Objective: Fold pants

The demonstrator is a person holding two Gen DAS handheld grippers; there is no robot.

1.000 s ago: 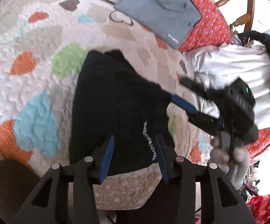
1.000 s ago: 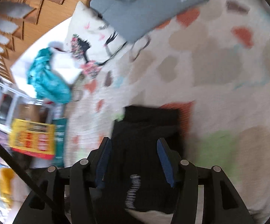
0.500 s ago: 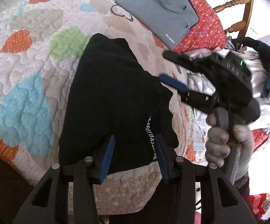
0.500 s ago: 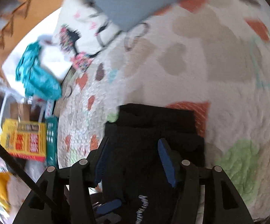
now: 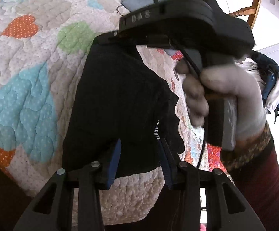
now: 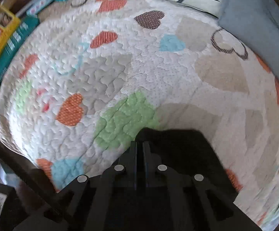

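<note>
Pants [image 5: 118,104] on heart-patterned quilt [image 5: 29,44]

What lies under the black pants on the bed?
The black pants rest on a quilt patterned with coloured hearts, which shows all around them. The part of the quilt directly beneath is covered, so anything there cannot be seen.
</note>
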